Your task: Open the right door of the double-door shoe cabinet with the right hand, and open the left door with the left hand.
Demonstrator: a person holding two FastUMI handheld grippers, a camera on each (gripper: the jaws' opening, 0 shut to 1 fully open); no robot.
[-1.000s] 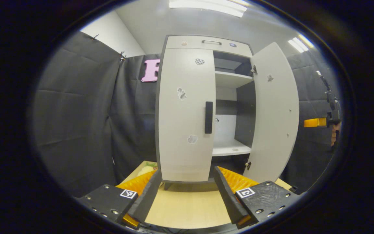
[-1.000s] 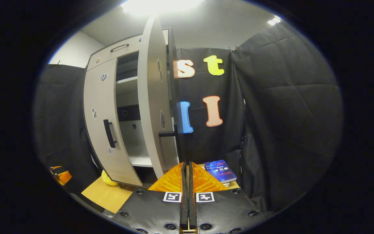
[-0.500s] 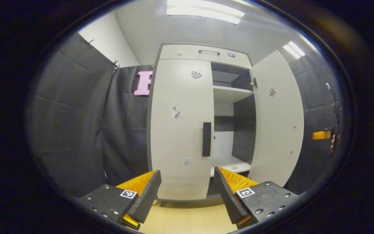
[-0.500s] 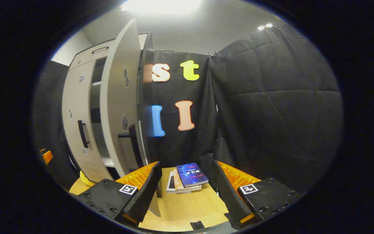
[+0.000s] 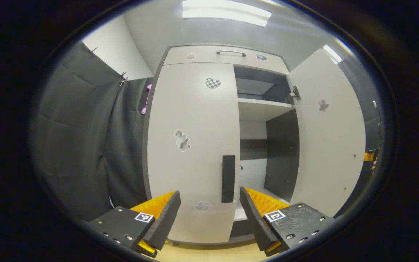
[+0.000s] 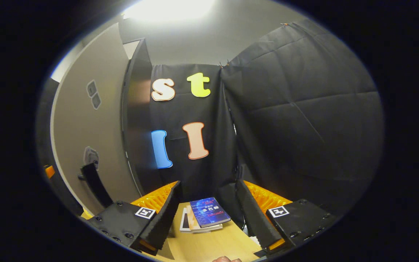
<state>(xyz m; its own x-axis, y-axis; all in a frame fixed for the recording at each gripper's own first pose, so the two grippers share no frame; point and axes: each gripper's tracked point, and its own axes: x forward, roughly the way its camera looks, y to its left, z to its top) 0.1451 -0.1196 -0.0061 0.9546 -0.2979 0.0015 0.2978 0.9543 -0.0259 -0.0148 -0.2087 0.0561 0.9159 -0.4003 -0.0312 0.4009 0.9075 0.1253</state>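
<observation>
Right door [image 5: 326, 138] done; our left gripper [image 5: 209, 214], jaws wide, needs to grab the left door's handle [image 5: 228, 178] at 12 o'clock.

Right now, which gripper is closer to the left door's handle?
Left. The left gripper faces the left door's handle, jaws open, handle above the gap, not yet gripped. The right gripper is off beyond the open right door, pointing at the books.

Cabinet [image 5: 195, 145] foot behind left tool's fingers [image 5: 166, 218].
</observation>
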